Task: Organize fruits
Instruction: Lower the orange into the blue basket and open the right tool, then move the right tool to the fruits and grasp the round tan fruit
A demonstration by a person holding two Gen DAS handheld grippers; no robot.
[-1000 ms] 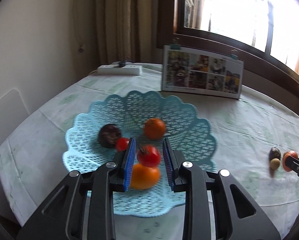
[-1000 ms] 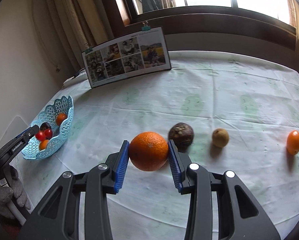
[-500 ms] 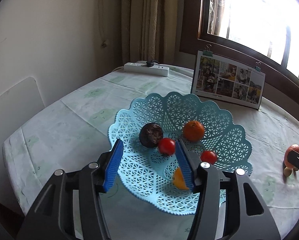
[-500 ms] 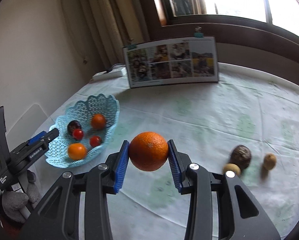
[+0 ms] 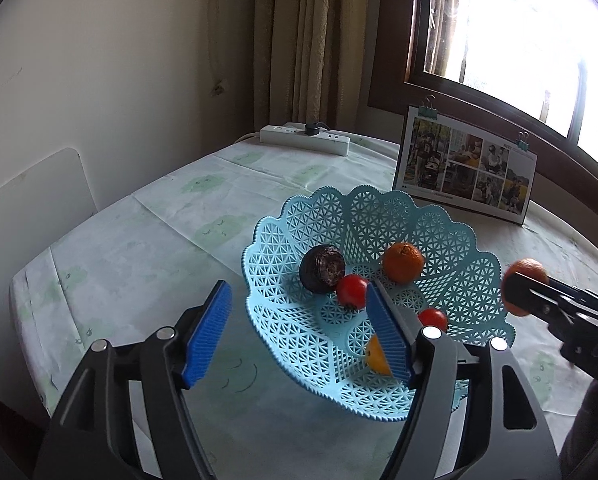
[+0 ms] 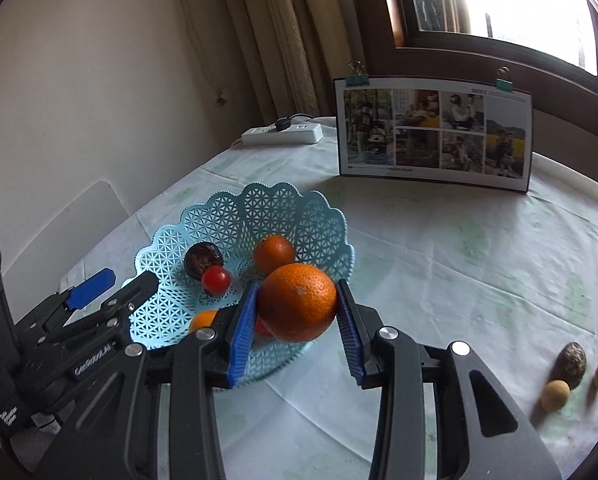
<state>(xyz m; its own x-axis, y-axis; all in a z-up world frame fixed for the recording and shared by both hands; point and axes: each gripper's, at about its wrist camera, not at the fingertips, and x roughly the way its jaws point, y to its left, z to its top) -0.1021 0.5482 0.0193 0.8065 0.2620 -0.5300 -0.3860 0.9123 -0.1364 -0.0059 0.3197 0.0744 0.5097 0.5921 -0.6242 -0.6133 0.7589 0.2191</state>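
My right tongs (image 6: 297, 330) clamp a large orange (image 6: 297, 307) just above the near rim of the pale blue lattice basket (image 6: 299, 216); my left tongs (image 5: 299, 332) stand wide apart, gripping nothing, beside the basket's other side. The orange and my blue pads hide part of a yellow-orange fruit (image 6: 203, 319) and a tomato behind them. Inside the basket sit a dark round fruit (image 6: 203, 260), a red tomato (image 6: 216, 280) and a small orange (image 6: 274, 254). Three small brownish fruits (image 6: 571, 364) lie blurred on the pale green-patterned tablecloth (image 6: 439, 248). A clipped photo board (image 6: 435, 134), power strip (image 6: 283, 134), curtain (image 6: 275, 32) and bright window (image 5: 519, 40) close the room.
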